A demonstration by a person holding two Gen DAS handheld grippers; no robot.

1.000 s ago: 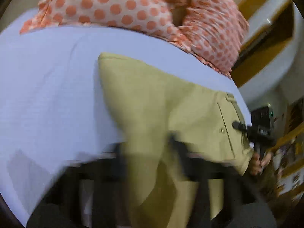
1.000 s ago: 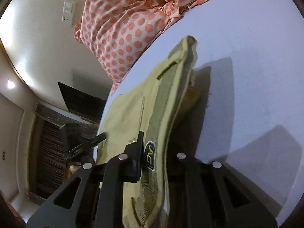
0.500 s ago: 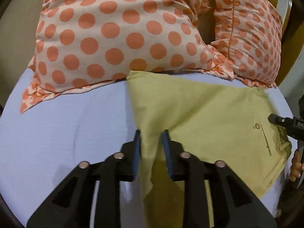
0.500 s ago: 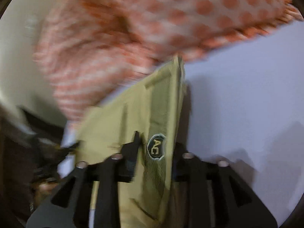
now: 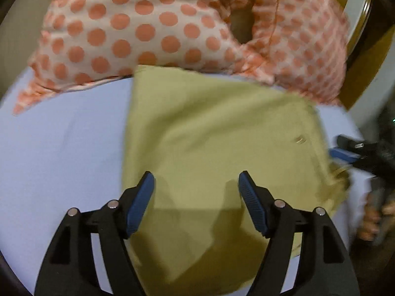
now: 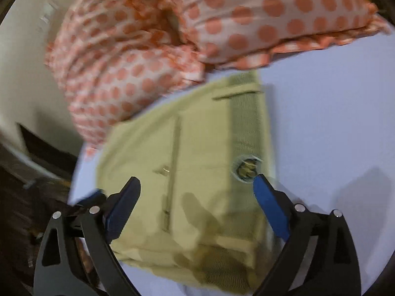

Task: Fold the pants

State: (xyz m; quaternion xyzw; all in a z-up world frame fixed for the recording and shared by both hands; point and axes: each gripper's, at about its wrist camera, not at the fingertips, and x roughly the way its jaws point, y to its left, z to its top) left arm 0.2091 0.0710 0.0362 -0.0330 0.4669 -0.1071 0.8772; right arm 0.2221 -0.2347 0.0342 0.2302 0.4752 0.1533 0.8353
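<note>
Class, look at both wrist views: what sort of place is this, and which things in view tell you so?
Most likely a bedroom. The folded pants lie on a pale sheet like a bed's, two orange polka-dot pillows sit at its far edge, and a wall switch suggests a home interior.

Pillows (image 5: 138, 29) just behind pants (image 5: 209, 133)

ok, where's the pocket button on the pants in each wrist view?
Left wrist: button sits right of centre on the pants, near their right edge.
Right wrist: button sits left of centre, beside the pocket seam, above the left finger.
Shared landmark: the polka-dot pillows along the top.
</note>
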